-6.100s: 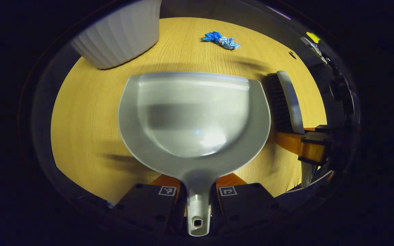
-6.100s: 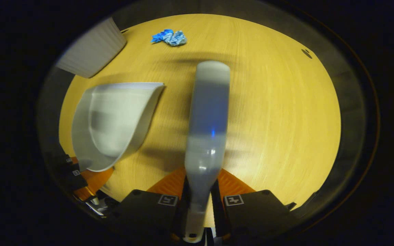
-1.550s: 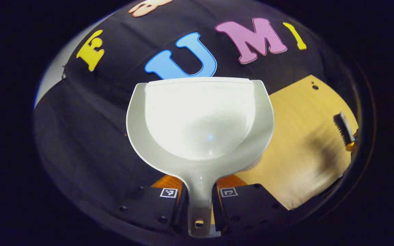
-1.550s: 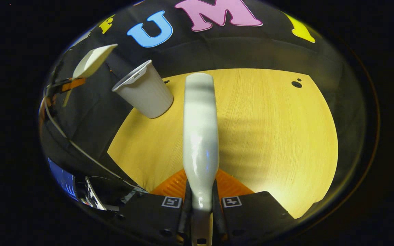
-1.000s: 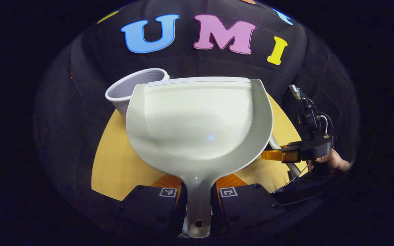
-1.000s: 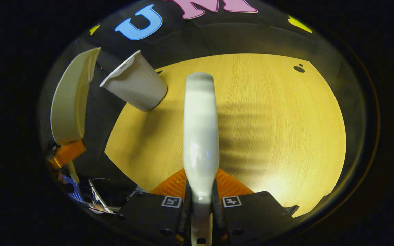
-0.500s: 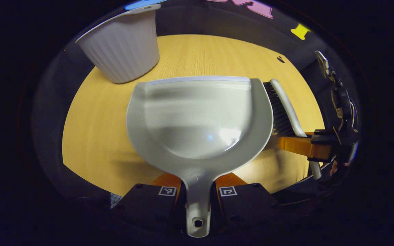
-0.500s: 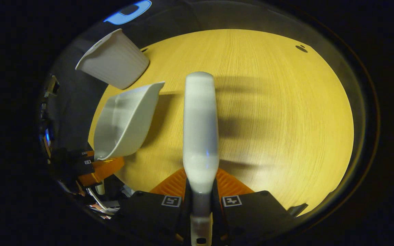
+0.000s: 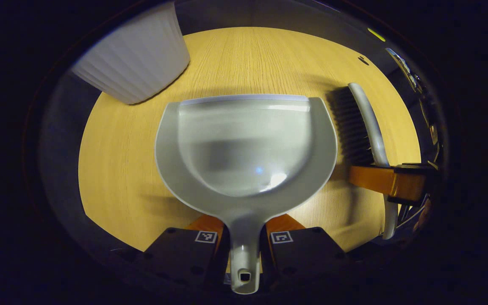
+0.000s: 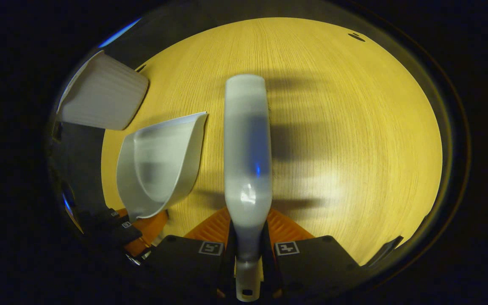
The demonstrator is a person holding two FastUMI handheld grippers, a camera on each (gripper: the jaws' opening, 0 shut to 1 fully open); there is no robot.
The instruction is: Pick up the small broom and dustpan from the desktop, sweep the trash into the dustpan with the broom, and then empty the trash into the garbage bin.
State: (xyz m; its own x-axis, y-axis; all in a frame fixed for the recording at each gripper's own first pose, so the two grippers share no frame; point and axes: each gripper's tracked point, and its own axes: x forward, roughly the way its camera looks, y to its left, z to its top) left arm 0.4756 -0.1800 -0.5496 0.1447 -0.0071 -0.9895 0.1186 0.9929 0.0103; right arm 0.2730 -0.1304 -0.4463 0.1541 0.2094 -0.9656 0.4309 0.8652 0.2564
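— What's nearest in the left gripper view?

— The left gripper (image 9: 245, 237), closed tight on the handle of the dustpan (image 9: 246, 148), a finger pressing each side. The pan is level over the wooden desktop (image 9: 117, 169), its scoop bare.

— And the other hand?

— In the right gripper view the right gripper (image 10: 248, 243) is clamped the same way on the broom (image 10: 247, 148), whose pale back runs straight ahead over the desktop (image 10: 354, 140).

— How do the two tools sit together?

— Side by side. From the left gripper view the broom (image 9: 360, 127) lies just beside the pan's right rim, dark bristles turned toward it.

— Farther off?

— The ribbed white garbage bin (image 9: 136, 67) stands at the far left of the desk, beyond the pan's lip, apart from it.
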